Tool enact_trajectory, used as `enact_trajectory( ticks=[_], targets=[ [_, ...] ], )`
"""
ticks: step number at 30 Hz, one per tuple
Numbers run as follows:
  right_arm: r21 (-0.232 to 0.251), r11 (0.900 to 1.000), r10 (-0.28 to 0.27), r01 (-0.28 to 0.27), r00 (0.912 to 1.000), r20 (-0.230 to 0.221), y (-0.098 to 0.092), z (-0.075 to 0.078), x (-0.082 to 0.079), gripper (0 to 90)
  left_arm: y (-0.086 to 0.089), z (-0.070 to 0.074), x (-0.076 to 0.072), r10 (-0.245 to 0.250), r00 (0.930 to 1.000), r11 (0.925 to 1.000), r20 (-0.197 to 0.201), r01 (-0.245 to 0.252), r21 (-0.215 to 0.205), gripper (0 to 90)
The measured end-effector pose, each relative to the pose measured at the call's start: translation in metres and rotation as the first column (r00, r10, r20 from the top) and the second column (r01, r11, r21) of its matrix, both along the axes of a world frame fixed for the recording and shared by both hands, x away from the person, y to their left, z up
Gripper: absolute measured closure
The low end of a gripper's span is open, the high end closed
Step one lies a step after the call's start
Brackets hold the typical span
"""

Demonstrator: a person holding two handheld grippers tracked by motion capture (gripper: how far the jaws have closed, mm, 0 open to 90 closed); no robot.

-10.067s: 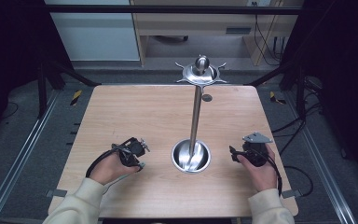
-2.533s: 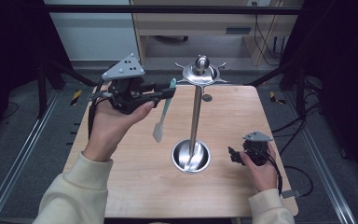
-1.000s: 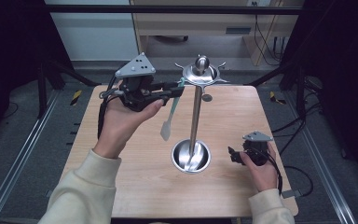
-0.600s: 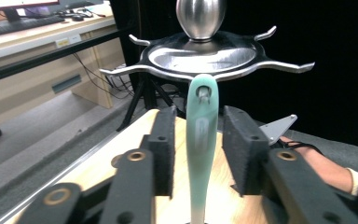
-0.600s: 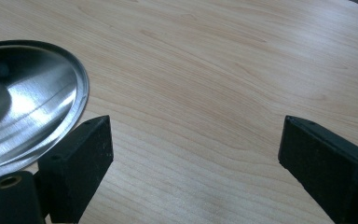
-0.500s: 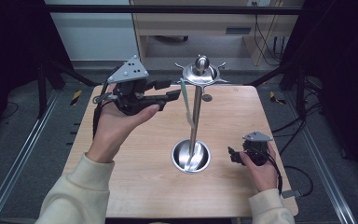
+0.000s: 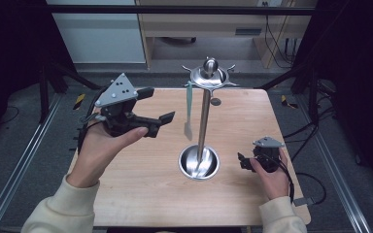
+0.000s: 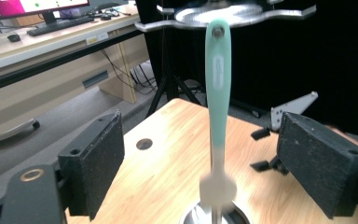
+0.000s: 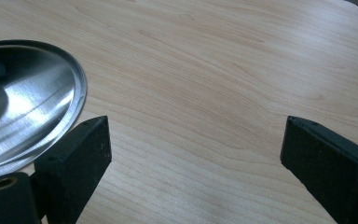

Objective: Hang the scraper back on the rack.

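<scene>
Two grippers: jaws apart, both empty.
Left gripper [image 7: 158, 104]: raised beside rack [image 7: 205, 124].
Spatula [image 7: 188, 109]: hanging from rack.
Right gripper [image 7: 243, 162]: on table [image 7: 141, 189], beside rack base.

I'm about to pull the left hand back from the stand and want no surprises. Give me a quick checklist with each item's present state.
1. Utensil hangs from a hook of the stand's top: ok; in the left gripper view the hole at its handle's end sits on the hook.
2. Left hand-held gripper has let go: ok, jaws wide apart, utensil between them untouched.
3. Utensil at rest: cannot tell; its lower end looks blurred in the left gripper view.
4. Stand's base flat on the table: ok.
5. Right hand-held gripper out of the way: ok, open, low beside the base.
</scene>
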State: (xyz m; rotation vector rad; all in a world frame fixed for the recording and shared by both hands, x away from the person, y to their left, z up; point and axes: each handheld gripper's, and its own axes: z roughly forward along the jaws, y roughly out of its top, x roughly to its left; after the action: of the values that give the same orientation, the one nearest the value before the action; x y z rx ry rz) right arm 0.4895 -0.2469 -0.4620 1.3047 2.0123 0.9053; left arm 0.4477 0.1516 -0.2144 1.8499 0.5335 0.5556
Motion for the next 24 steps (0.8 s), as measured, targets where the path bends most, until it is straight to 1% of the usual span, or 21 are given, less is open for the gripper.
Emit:
enact_trajectory(
  ticks=[2, 5, 8, 9, 10, 11, 12, 13, 16, 17, 18, 19, 20, 21, 23, 24],
  targets=[
    [-0.004, 1.000, 0.003, -0.003, 1.0000, 0.003, 0.000, 0.000, 0.000, 8.6, 0.004, -0.004, 0.000, 0.006, 1.0000, 0.9999, -0.006, -0.006, 0.008, 14.0],
    [-0.005, 1.000, 0.003, -0.003, 1.0000, 0.003, 0.000, 0.000, 0.000, 8.4, 0.009, -0.009, 0.000, 0.016, 0.9998, 0.9999, -0.011, -0.016, 0.005, 13.4],
    [0.001, 1.000, -0.005, 0.005, 1.0000, -0.002, 0.000, 0.000, -0.001, 8.1, 0.012, -0.014, 0.001, 0.022, 0.9996, 0.9997, -0.015, -0.022, 0.011, 12.6],
    [0.002, 1.000, -0.005, 0.005, 1.0000, -0.003, 0.000, 0.000, 0.000, 8.0, 0.012, -0.014, 0.001, 0.022, 0.9996, 0.9997, -0.015, -0.022, 0.011, 12.5],
    [0.001, 1.000, -0.004, 0.004, 1.0000, 0.000, 0.000, 0.000, 0.000, 7.9, 0.013, -0.017, 0.000, 0.021, 0.9993, 0.9997, -0.029, -0.021, 0.012, 12.2],
    [0.002, 1.000, -0.003, 0.003, 1.0000, 0.001, 0.000, 0.000, 0.000, 7.8, 0.015, -0.021, 0.000, 0.029, 0.9992, 0.9993, -0.028, -0.028, 0.026, 12.1],
    [0.002, 1.000, -0.003, 0.003, 1.0000, 0.001, 0.000, 0.000, 0.000, 7.8, 0.015, -0.021, 0.000, 0.029, 0.9992, 0.9993, -0.028, -0.028, 0.026, 12.0],
    [0.000, 1.000, -0.006, 0.006, 1.0000, 0.003, 0.000, 0.000, 0.000, 7.5, 0.017, -0.026, 0.001, 0.050, 0.9987, 0.9978, -0.008, -0.050, 0.044, 11.9],
    [0.000, 1.000, -0.010, 0.010, 1.0000, -0.001, 0.000, 0.000, 0.000, 7.5, 0.020, -0.035, 0.001, 0.048, 0.9987, 0.9979, -0.019, -0.047, 0.046, 11.3],
    [0.000, 1.000, -0.010, 0.010, 1.0000, -0.001, 0.000, 0.000, 0.000, 7.5, 0.020, -0.035, 0.001, 0.048, 0.9987, 0.9979, -0.019, -0.047, 0.046, 11.1],
    [0.000, 1.000, -0.008, 0.008, 1.0000, 0.002, 0.000, 0.000, 0.000, 7.6, 0.023, -0.041, 0.002, 0.051, 0.9984, 0.9972, -0.025, -0.049, 0.056, 10.8],
    [0.002, 1.000, -0.008, 0.008, 1.0000, 0.002, 0.000, 0.000, 0.000, 7.6, 0.024, -0.044, 0.003, 0.051, 0.9983, 0.9974, -0.028, -0.049, 0.052, 10.8],
    [0.002, 1.000, -0.008, 0.008, 1.0000, 0.002, 0.000, 0.000, 0.000, 7.6, 0.024, -0.044, 0.003, 0.051, 0.9983, 0.9974, -0.028, -0.049, 0.052, 10.7],
    [0.001, 1.000, -0.007, 0.007, 1.0000, 0.005, 0.000, 0.000, 0.000, 7.7, 0.026, -0.048, 0.004, 0.054, 0.9980, 0.9973, -0.034, -0.052, 0.053, 10.2],
    [0.001, 1.000, -0.007, 0.007, 1.0000, 0.004, 0.000, 0.000, 0.000, 7.6, 0.027, -0.051, 0.005, 0.052, 0.9980, 0.9970, -0.038, -0.049, 0.060, 9.8],
    [0.001, 1.000, -0.006, 0.006, 1.0000, 0.005, 0.000, 0.000, 0.000, 7.6, 0.027, -0.053, 0.005, 0.052, 0.9979, 0.9972, -0.039, -0.050, 0.056, 9.4]
  ],
)
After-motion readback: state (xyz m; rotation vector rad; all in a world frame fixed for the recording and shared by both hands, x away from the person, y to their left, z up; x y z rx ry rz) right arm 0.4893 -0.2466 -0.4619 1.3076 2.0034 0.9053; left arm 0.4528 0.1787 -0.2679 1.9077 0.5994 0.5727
